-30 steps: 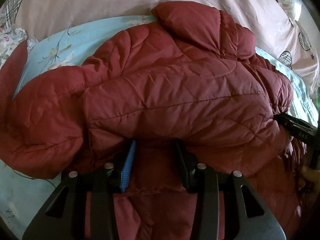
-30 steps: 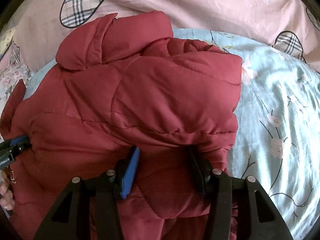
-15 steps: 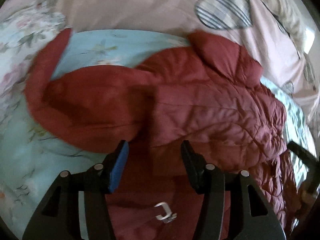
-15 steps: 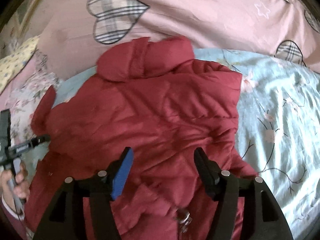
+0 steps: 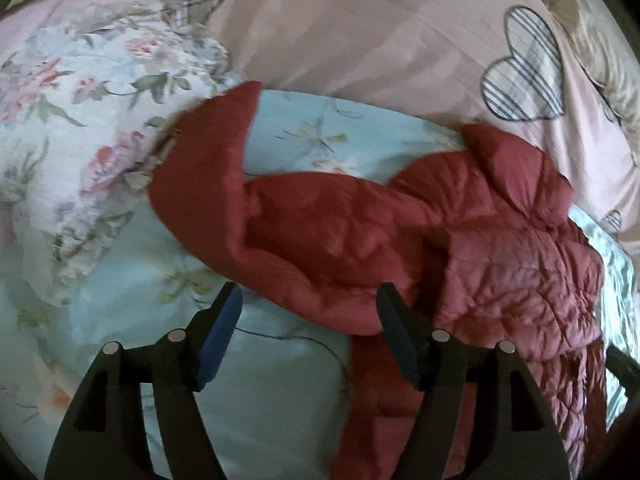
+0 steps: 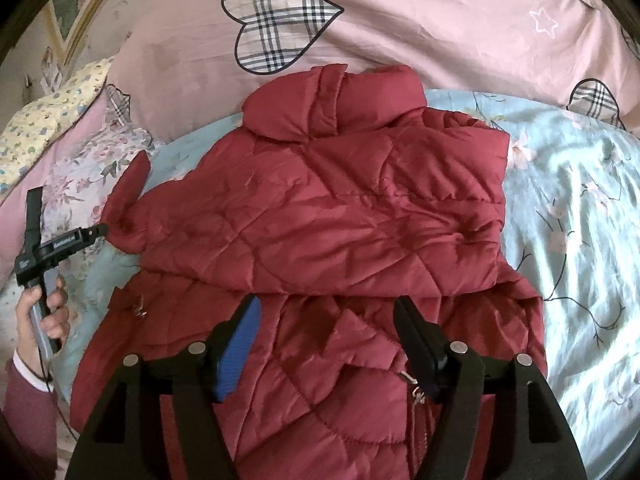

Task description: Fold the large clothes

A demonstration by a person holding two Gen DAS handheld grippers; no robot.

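- Lying on the bed [image 6: 580, 216], a red jacket [image 6: 328, 216] has its lower part folded up over its chest, collar toward the pink quilt [image 6: 400, 20]
- A second ago both grippers pinched that fold; now both have let go and pulled back
- Left gripper [image 5: 308, 332] hangs wide open, holding nothing, just beside the sleeve [image 5: 224, 184] that sticks out
- Right gripper [image 6: 326, 340] hangs wide open over the hem, also empty
- The first fold looks done; the loose sleeve likely comes next

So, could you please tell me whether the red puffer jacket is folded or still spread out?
Partly folded: the red puffer jacket has its hem flap doubled up over the body, but one sleeve lies outstretched.
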